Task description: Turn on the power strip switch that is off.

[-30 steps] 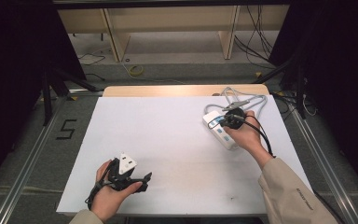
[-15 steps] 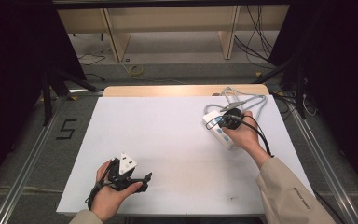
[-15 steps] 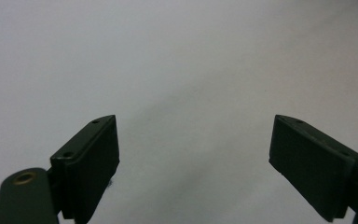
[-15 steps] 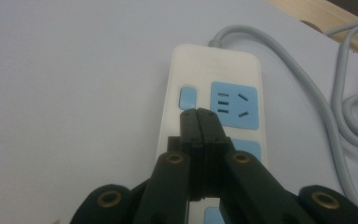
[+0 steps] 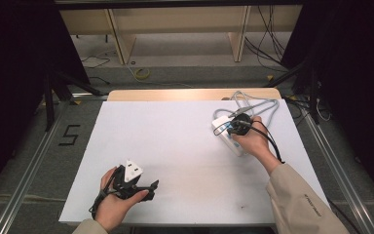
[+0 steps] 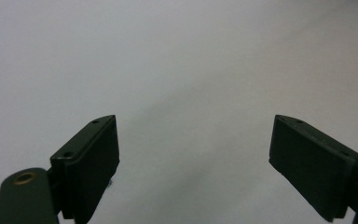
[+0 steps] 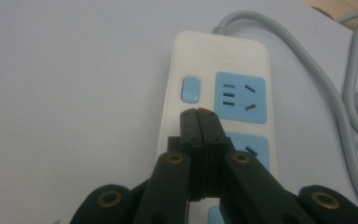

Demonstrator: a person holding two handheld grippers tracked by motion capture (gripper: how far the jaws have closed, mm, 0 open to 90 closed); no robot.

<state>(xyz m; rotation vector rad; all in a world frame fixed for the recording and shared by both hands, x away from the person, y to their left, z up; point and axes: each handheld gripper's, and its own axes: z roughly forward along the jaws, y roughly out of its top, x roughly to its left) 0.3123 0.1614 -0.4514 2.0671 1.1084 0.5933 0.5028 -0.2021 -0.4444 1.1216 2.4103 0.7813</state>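
under right gripper, power strip, perhaps touching

White table top is filling the middle of the high view, with a strip of bare wood edge showing along its upper side. White power strip with blue sockets is lying flat on it at right of centre, angled toward the lower right. Its grey cord is lying in loose loops just above it, at the upper right corner of the table. A small dark speck is sitting on the surface near the lower edge.
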